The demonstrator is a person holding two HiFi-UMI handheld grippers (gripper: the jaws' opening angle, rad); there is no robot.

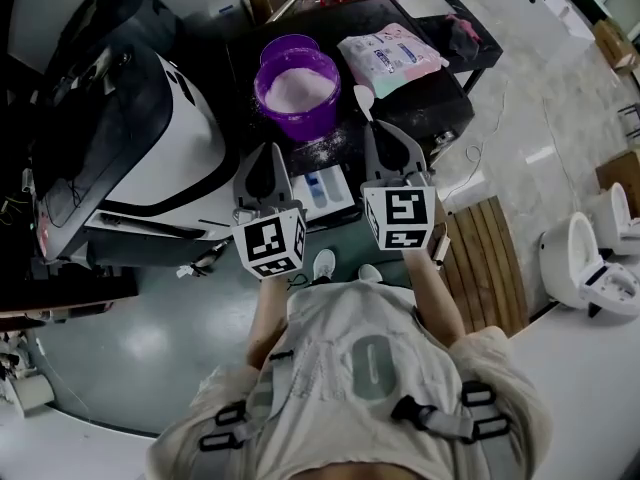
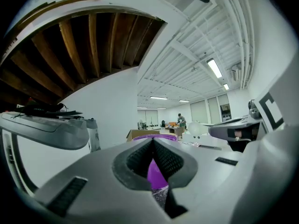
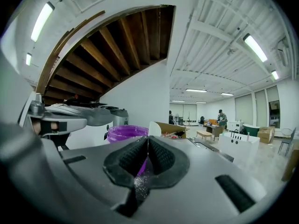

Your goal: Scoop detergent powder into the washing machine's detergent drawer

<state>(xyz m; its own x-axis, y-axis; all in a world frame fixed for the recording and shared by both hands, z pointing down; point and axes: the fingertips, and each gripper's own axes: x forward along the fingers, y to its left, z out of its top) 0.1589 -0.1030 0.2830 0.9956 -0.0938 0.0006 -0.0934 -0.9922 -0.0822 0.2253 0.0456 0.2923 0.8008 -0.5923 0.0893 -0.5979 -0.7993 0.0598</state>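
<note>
Spoon, white plastic: light, stiff, likely slippery; grip mid-handle, bowl level. Left gripper, right gripper: jaws pressed together, nothing between.

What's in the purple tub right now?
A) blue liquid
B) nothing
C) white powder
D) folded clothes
C: the head view looks straight down into the open purple tub, and white powder covers its bottom.
</note>
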